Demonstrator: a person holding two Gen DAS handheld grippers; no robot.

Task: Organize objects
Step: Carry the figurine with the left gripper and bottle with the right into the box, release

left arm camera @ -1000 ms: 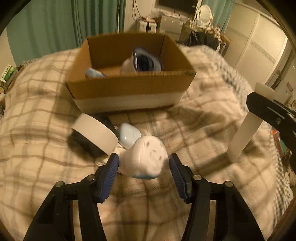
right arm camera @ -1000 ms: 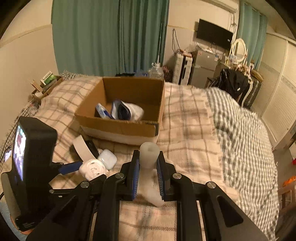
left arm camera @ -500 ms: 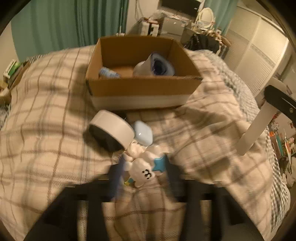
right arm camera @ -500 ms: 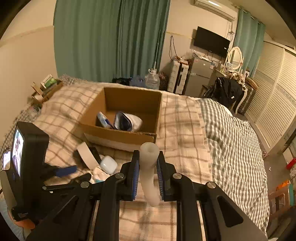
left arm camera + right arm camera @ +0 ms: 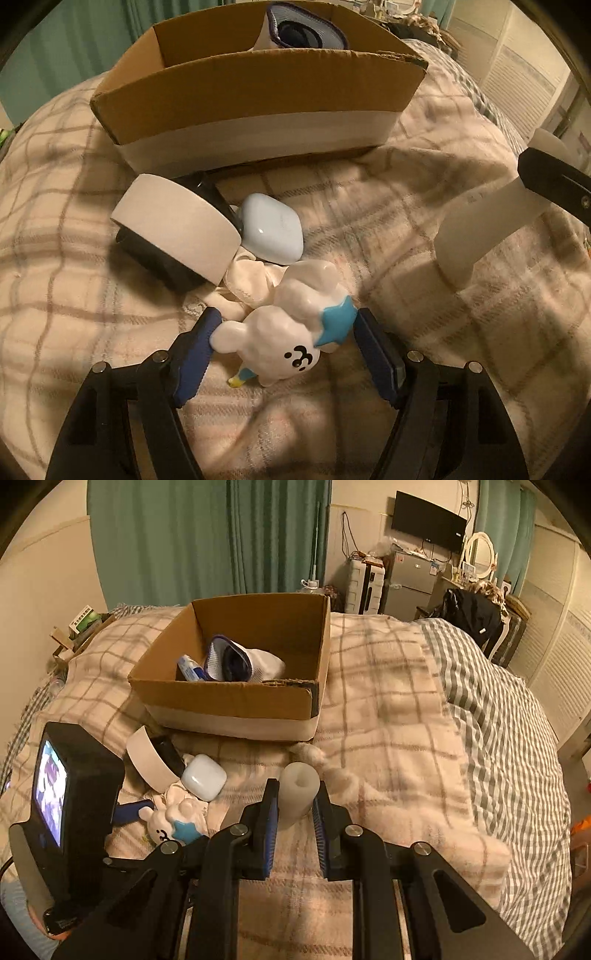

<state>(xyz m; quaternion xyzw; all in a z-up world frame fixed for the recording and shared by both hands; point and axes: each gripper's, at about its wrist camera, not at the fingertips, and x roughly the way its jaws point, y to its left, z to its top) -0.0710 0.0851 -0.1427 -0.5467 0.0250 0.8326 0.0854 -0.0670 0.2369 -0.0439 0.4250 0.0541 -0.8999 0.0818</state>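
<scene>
I am bracketing the white cartoon figurine with a blue star [image 5: 291, 343] on the plaid blanket [image 5: 369, 229] with my left gripper [image 5: 284, 343], jaws parted, near the open brown cardboard box [image 5: 258, 107]. My right gripper [image 5: 295, 808] is clamping a white plastic tube [image 5: 298, 794].

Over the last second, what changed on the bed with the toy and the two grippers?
The left gripper dropped low toward the pile; the white toy between its open fingers now lies face-up, with one pad touching its ear. The right gripper rose, lifting the white tube it keeps clamped. The cardboard box, tape roll and earbud case stayed put.
</scene>
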